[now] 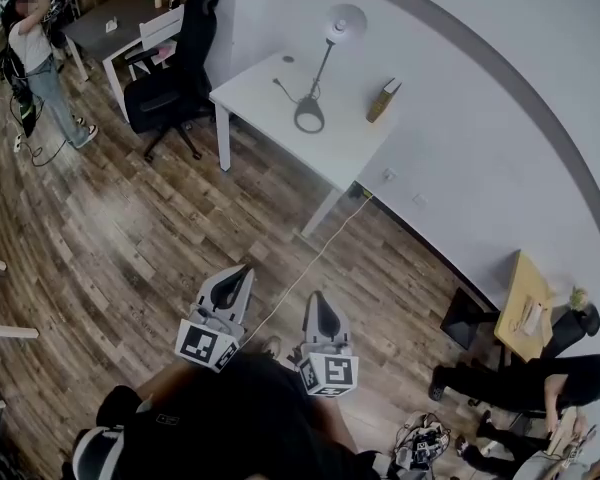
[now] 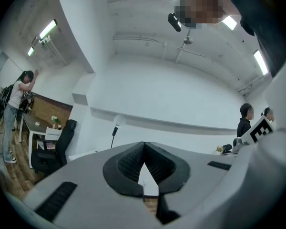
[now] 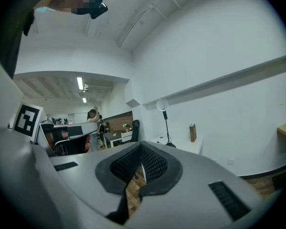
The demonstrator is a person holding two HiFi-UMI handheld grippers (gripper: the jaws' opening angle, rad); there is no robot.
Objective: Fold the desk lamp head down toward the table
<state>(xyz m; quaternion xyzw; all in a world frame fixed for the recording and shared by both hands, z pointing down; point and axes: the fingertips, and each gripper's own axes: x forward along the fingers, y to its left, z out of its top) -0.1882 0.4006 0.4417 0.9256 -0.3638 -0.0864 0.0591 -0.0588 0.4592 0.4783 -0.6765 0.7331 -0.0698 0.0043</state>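
The desk lamp (image 1: 322, 66) stands on a white table (image 1: 270, 93) by the wall, its thin arm upright, its round white head (image 1: 345, 20) raised and its ring base (image 1: 309, 118) on the tabletop. Both grippers hang over the wooden floor, far short of the table. My left gripper (image 1: 242, 272) and my right gripper (image 1: 317, 299) are shut with nothing between the jaws. In the left gripper view the lamp (image 2: 116, 127) shows small beyond the shut left gripper (image 2: 144, 150). From the right gripper view the lamp (image 3: 163, 109) stands far ahead of the shut right gripper (image 3: 141, 150).
A brown book (image 1: 384, 100) stands on the table right of the lamp. A black office chair (image 1: 175, 68) sits at the table's left end. A white cable (image 1: 310, 263) runs from the wall across the floor. One person stands far left (image 1: 35, 48), another sits lower right (image 1: 525, 383).
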